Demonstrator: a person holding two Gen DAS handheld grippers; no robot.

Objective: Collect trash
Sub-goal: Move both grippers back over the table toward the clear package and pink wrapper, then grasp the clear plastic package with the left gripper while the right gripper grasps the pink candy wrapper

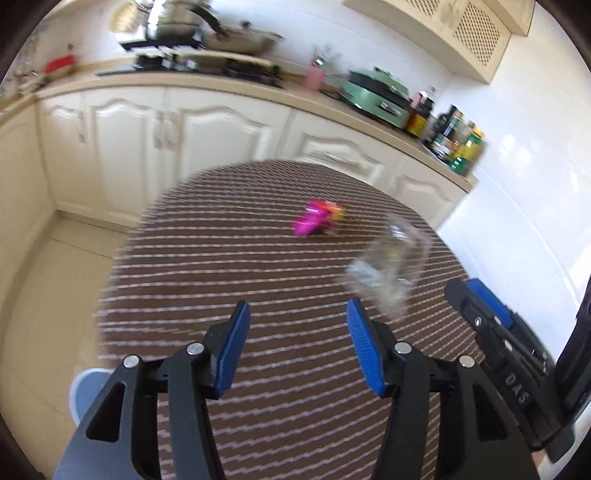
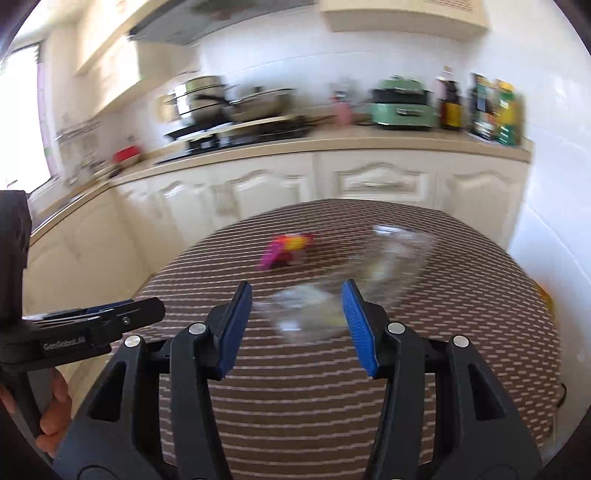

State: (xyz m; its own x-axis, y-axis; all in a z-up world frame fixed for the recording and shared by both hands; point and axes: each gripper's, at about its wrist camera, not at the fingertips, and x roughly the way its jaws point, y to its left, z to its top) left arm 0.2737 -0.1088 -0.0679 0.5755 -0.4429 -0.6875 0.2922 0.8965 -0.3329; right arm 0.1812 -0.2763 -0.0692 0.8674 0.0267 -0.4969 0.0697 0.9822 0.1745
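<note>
A crumpled pink and yellow wrapper [image 1: 316,218] lies on the brown striped table [image 1: 221,266], toward its far side; it also shows in the right wrist view [image 2: 286,249]. A clear crumpled plastic bag [image 1: 391,266] lies to its right, and in the right wrist view [image 2: 347,284] it sits just ahead of my fingers. My left gripper [image 1: 297,343] is open and empty above the near table. My right gripper [image 2: 297,325] is open and empty, with the bag's near end between its fingertips' line. Both views are motion-blurred.
The right gripper [image 1: 495,332] shows at the left wrist view's right edge; the left gripper [image 2: 92,325] at the right view's left. Cream cabinets [image 1: 184,136] and a counter with pots [image 1: 221,33], a green appliance [image 1: 376,96] and bottles [image 1: 458,140] stand behind. Tiled floor [image 1: 48,295] lies left.
</note>
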